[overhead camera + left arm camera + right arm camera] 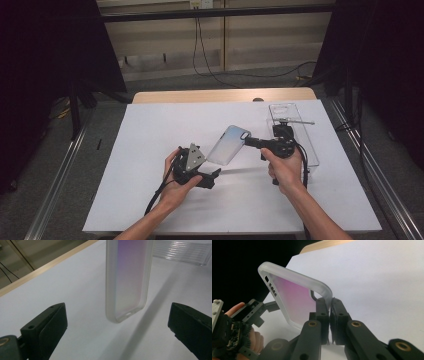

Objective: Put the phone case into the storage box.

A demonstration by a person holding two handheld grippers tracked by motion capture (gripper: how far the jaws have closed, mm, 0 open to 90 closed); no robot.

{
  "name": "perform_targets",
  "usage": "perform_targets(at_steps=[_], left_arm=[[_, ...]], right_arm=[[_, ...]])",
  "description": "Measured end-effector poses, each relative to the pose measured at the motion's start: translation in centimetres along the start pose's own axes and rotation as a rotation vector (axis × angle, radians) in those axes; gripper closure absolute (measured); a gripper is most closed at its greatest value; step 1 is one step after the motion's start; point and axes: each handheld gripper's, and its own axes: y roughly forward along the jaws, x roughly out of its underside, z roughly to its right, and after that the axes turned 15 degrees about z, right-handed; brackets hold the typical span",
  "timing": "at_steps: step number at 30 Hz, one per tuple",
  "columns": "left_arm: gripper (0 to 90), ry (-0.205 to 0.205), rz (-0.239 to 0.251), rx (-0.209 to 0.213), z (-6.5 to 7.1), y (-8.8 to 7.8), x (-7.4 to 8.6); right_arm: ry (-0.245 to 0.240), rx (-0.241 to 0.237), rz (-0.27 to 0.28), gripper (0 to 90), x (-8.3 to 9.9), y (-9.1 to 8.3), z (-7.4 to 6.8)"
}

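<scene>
Phone case (228,145) tilted (long axis diagonal)

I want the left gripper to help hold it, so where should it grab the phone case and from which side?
Grip the free lower end of the phone case, closing across its two long frosted rims. The right gripper pinches the camera-end edge, so the case hangs tilted above the table. The left gripper already faces that end with its jaws open on either side; come straight along that line.

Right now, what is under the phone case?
Under the phone case, held up by the right gripper, lie the white table and the case's shadow. The case partly covers that surface.
</scene>
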Motion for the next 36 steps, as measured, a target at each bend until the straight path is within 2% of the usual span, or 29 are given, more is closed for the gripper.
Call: perform_targets(at_steps=[2, 7, 8, 11, 14, 16, 17, 21, 25, 29, 33, 36], left_arm=[[2.8, 0.002, 0.001, -0.011, -0.1, -0.1, 0.3], [4.0, -0.023, 0.01, -0.064, -0.7, -0.4, 0.7], [4.0, -0.028, 0.024, -0.081, -0.8, -0.5, 0.8], [4.1, -0.032, 0.043, -0.095, -1.1, -0.8, 0.7], [3.9, -0.058, 0.085, -0.088, -1.6, -1.1, 0.7], [3.5, -0.058, 0.098, -0.105, -1.7, -1.4, 0.6], [3.6, -0.092, 0.112, -0.093, -1.8, -1.5, 0.6], [3.6, -0.124, 0.146, -0.106, -2.0, -2.2, 0.7], [4.7, -0.18, 0.194, -0.115, -2.5, -3.3, 1.1], [5.0, -0.177, 0.207, -0.14, -2.7, -4.5, 1.0], [3.8, -0.149, 0.238, -0.152, -3.2, -5.9, 1.1], [3.9, -0.187, 0.267, -0.183, -3.8, -6.9, 1.3]], right_arm=[[-0.006, 0.008, 0.009, 86.4, -0.2, -0.2, 0.2], [-0.01, 0.017, 0.031, 86.4, -0.6, -0.6, 0.5], [-0.003, 0.014, 0.036, 86.5, -0.6, -0.7, 0.6], [-0.012, 0.017, 0.047, 86.4, -0.9, -1.1, 0.7], [-0.026, 0.013, 0.069, 86.4, -1.3, -1.5, 0.9], [-0.034, 0.018, 0.082, 86.4, -1.5, -1.8, 1.1], [-0.036, 0.021, 0.085, 86.4, -1.6, -1.9, 1.1], [-0.052, 0.031, 0.099, 86.4, -1.9, -2.3, 1.3], [-0.065, 0.034, 0.116, 86.4, -2.2, -2.6, 1.4], [-0.089, 0.024, 0.135, 86.4, -2.5, -2.9, 1.4], [-0.113, 0.019, 0.158, 86.4, -2.8, -3.3, 1.2], [-0.131, 0.027, 0.163, 86.4, -3.0, -3.5, 1.2]])
